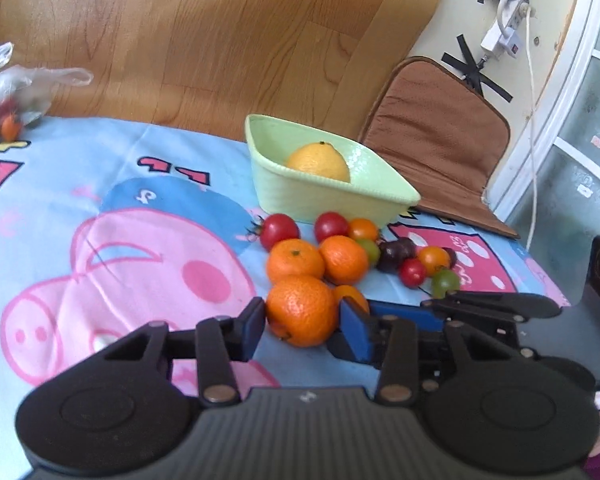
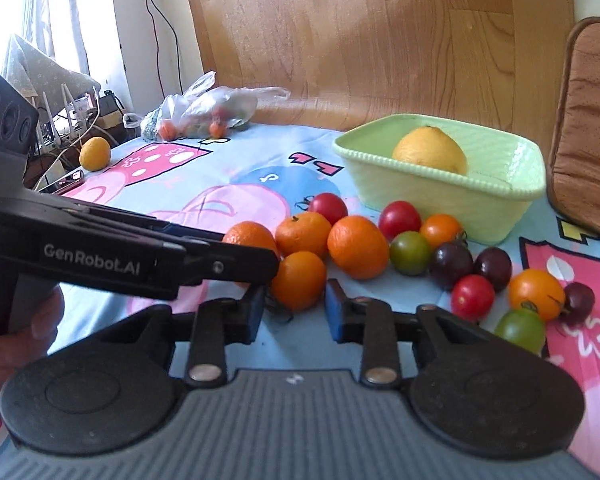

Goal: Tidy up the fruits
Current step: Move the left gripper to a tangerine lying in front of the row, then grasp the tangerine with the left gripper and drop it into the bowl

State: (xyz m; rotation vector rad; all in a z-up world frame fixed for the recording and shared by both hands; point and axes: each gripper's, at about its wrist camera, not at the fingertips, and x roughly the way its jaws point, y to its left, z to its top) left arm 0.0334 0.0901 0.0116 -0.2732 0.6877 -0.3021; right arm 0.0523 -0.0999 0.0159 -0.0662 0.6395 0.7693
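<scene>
Left gripper (image 1: 302, 322) clamped on a mandarin (image 1: 301, 309) — pads touching both sides. Right gripper (image 2: 295, 307) straddling a smaller mandarin (image 2: 298, 280), jaws narrow but contact unclear. Both still down on the tabletop (image 1: 80, 168). Straight ahead past the tomatoes (image 2: 472, 296), green basket (image 2: 452, 196) with one lemon (image 2: 430, 150) — slightly right of both.

Table with a cartoon pig cloth, fruit all over it

The blue and pink tablecloth (image 2: 228, 168) carries a pale green basket (image 2: 452, 196), a cluster of mandarins (image 2: 358, 246) and little tomatoes (image 2: 472, 297) just in front of it, plus a plastic bag (image 2: 204, 114) and one loose yellow fruit (image 2: 95, 153) at the far edge.
</scene>
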